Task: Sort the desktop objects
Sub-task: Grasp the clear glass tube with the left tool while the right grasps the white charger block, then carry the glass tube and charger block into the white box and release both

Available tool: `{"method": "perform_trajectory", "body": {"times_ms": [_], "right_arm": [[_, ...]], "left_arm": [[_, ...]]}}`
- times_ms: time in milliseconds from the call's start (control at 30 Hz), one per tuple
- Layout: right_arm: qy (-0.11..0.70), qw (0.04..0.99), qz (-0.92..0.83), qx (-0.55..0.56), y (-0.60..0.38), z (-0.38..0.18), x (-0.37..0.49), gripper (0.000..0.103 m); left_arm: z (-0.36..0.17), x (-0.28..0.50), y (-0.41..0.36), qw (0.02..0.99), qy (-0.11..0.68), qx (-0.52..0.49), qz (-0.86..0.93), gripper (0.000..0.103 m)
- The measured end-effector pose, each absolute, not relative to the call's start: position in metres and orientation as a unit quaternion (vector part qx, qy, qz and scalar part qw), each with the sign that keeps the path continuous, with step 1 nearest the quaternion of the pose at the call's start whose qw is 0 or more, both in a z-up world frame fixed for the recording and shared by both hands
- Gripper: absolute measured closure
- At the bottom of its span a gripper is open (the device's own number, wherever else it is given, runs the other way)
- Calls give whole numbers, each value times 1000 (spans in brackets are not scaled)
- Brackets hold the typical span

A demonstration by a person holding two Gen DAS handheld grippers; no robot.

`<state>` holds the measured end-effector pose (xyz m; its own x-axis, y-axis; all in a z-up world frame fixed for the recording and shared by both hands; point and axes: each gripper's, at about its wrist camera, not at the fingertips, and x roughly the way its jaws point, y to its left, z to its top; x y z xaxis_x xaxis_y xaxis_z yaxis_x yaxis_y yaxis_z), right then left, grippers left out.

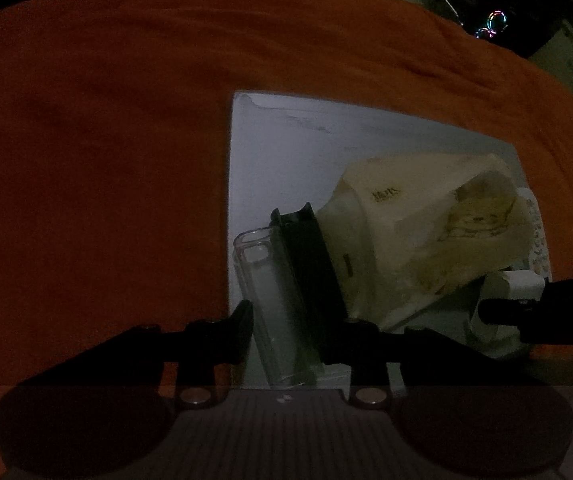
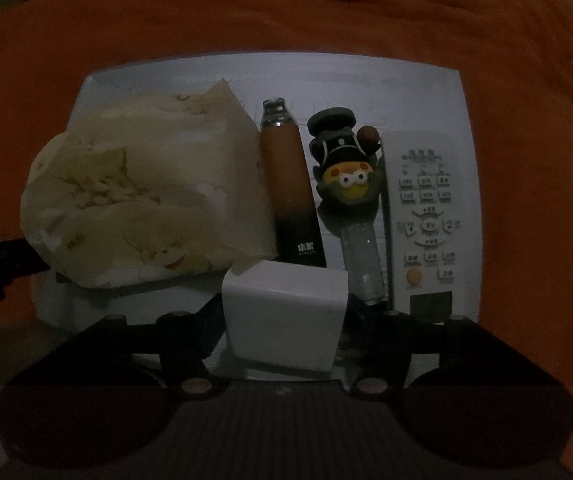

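A white tray (image 1: 278, 152) lies on an orange cloth (image 1: 98, 140). My left gripper (image 1: 292, 316) is shut on a clear and black oblong case (image 1: 286, 292) at the tray's near left part. My right gripper (image 2: 284, 312) is shut on a white charger block (image 2: 284, 316), which also shows in the left wrist view (image 1: 514, 286), at the tray's near edge (image 2: 98, 312). On the tray lie a cream tissue pack (image 2: 142, 196), an orange-black vape (image 2: 290, 184), a cartoon-figure pen (image 2: 346, 184) and a white remote (image 2: 426, 216).
The orange cloth (image 2: 286, 12) covers the table all around the tray. Dark room beyond the far edge, with a black chair base and coloured lights (image 1: 494, 24) at the far right.
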<state>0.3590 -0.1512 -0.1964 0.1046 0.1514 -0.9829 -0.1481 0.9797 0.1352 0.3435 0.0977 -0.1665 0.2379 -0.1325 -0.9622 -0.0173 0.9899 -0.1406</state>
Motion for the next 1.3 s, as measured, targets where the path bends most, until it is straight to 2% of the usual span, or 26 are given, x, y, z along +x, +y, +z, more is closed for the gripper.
{"method": "perform_trajectory", "body": {"times_ms": [300,367,633,833,967,1300], "right_arm": [[642,760,103,-1,-150,-195,351,40],[640,762,101,0,-150,-194,350,40],[639,763,100,3,-148,-194,350,41],[641,761,103,1,-151,-191,347,41],[642,760,104,1,-154,-189,346,41],[645,757,106,3,-153,-188,347,41]], "left_arm": [[-165,336,103,789,610,-72,-34,80],[-162,335,102,790,608,-70,-41,87],[-162,339,103,787,612,-72,-41,87],[-163,341,97,785,615,-58,-38,77],[-166,346,98,777,625,-65,-36,58],[-176,356,101,759,645,-85,-33,57]]}}
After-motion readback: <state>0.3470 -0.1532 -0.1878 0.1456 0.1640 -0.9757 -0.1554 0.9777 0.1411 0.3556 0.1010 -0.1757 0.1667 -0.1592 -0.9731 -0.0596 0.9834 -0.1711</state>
